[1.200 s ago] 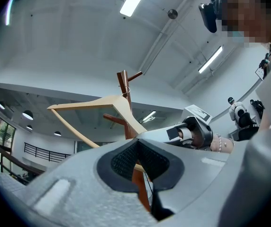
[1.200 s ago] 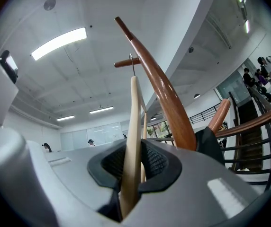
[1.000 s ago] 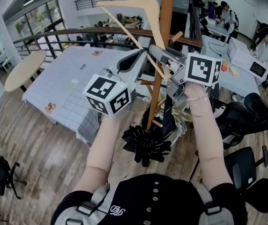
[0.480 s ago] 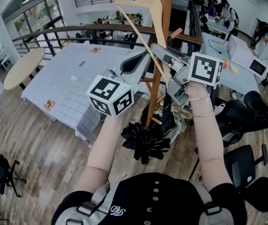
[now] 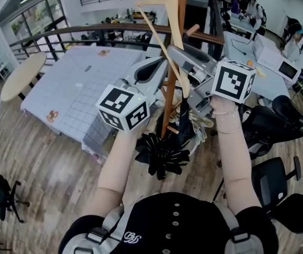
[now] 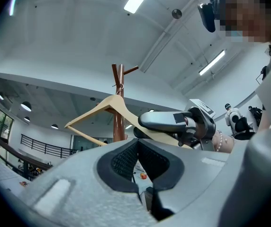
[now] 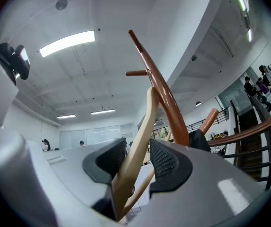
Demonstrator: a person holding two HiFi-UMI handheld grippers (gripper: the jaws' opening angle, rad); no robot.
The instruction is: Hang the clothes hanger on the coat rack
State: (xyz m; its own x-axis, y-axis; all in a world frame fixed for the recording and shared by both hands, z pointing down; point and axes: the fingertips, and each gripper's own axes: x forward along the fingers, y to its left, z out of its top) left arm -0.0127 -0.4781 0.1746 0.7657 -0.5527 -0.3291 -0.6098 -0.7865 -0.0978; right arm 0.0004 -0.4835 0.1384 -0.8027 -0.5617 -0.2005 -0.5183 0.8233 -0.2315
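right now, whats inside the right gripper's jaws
The wooden hanger, unclamped between jaws that have just been opening, with the coat rack behind it. Its lower end is covered below them.

Over the feed I'm looking down on a wooden plank floor [image 5: 40, 157]. On the left stands a round pale-wood table [image 5: 19, 75], and nearer the middle a long table under a grey-white gridded cloth [image 5: 82, 83]. Beyond it a curved railing [image 5: 88, 32] with a brown handrail runs across, with large windows [image 5: 35, 17] at the far left. Black office chairs [image 5: 276, 181] sit on the right, near desks [image 5: 278, 67] with laptops. Overhead, the white ceiling [image 6: 69, 41] carries strip lights [image 7: 67, 42].
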